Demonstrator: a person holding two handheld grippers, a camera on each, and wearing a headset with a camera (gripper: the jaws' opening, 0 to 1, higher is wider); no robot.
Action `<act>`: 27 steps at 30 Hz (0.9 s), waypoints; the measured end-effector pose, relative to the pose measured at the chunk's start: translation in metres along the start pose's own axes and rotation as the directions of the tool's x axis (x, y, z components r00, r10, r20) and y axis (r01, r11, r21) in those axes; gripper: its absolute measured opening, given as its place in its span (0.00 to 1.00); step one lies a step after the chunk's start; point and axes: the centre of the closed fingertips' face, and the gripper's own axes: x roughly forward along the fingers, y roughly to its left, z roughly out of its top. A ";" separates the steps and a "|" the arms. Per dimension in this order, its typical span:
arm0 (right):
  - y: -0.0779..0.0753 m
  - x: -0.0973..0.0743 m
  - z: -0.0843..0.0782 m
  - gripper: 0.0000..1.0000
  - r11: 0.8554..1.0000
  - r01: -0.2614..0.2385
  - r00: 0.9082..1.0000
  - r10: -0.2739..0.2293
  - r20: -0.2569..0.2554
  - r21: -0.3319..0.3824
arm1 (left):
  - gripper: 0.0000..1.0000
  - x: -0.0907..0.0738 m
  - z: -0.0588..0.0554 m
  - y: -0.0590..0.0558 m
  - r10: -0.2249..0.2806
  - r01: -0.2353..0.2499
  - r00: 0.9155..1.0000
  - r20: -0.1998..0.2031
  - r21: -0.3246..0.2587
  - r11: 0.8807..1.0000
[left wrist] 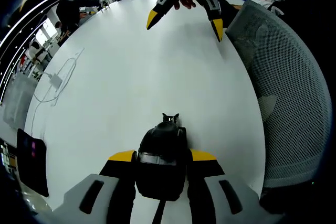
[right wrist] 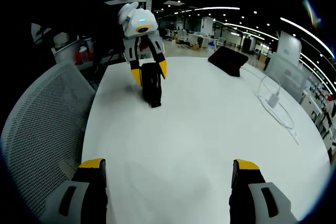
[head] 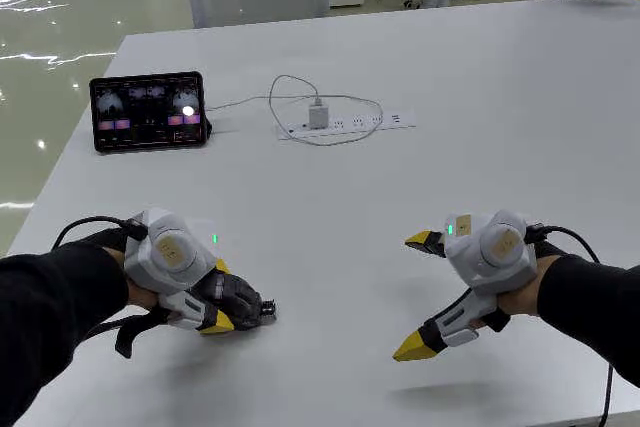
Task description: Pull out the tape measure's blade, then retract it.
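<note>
A black tape measure [head: 238, 300] rests on the white table [head: 420, 97] at the lower left, its blade tab [head: 268, 309] pointing right. My left gripper [head: 217, 295] is shut on its case [left wrist: 161, 156], yellow fingertips [left wrist: 122, 156] on either side, and the tab [left wrist: 170, 116] pokes out ahead with no blade drawn. In the right gripper view the tape measure [right wrist: 151, 85] sits across the table between the other gripper's fingertips. My right gripper [head: 418, 292] hovers open at the lower right with nothing between its fingers [right wrist: 92, 164].
A tablet [head: 148, 110] with a lit screen stands at the back left. A white power strip [head: 345, 123] with a charger and looped cable lies behind the middle. A mesh chair [left wrist: 286, 87] stands at the table's near edge. People stand at the far end.
</note>
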 end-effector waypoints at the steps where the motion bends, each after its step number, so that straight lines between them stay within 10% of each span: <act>1: 0.000 0.001 0.001 0.99 1.000 -0.002 1.000 0.002 0.002 -0.001 | 0.32 0.000 0.000 -0.002 -0.011 0.011 1.000 0.000 -0.004 1.000; 27: 0.004 0.053 0.025 0.84 0.997 -0.066 0.998 0.064 0.028 0.051 | 0.31 0.003 -0.002 -0.001 -0.008 0.007 1.000 -0.007 -0.021 1.000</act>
